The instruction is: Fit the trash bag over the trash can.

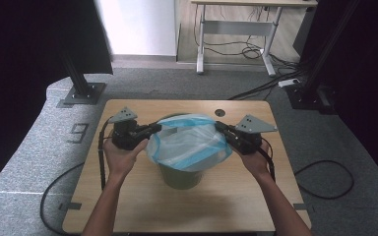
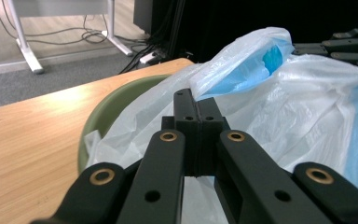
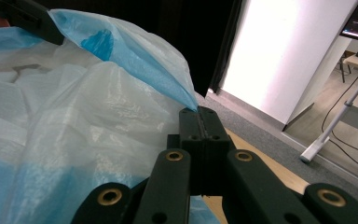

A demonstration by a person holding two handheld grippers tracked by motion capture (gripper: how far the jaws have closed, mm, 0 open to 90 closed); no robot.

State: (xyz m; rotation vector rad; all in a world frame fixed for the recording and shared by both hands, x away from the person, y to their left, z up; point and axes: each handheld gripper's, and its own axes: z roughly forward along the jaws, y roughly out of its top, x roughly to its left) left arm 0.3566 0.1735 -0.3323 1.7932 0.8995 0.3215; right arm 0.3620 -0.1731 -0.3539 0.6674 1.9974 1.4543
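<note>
One plastic bag (image 1: pixel 189 142) — translucent white with blue bands — is seen stretched over the mouth of one green bin (image 1: pixel 179 178), which stands near the middle of the wooden table (image 1: pixel 128 196). Two grippers are held at the bag, one on each side. In the high view, the left gripper (image 1: pixel 156 127) is placed at the bag's left edge and the right gripper (image 1: pixel 220 126) at its right edge, each carried by one hand: the left hand (image 1: pixel 123 156) and the right hand (image 1: pixel 254 160), with both forearms entering from the bottom.

In the left gripper view, the two black jaws are pressed together with a pinch of the bag's film caught at their tips (image 2: pixel 197 105), and the green rim of the bin (image 2: pixel 116 107) is seen beside them under the plastic. In the right gripper view, the two jaws are likewise clamped flat against each other, a fold of the blue-tinted film being nipped at their tips (image 3: pixel 199 113); the bag (image 3: pixel 74 130) spreads away to the left of that view.

One grey three-cornered plate is carried on each gripper — two in all. One round hole (image 1: pixel 220 112) is cut in the table's far edge. Beyond the table, one desk (image 1: pixel 236 29) with white legs is seen on the floor, with several cables lying beneath it.
</note>
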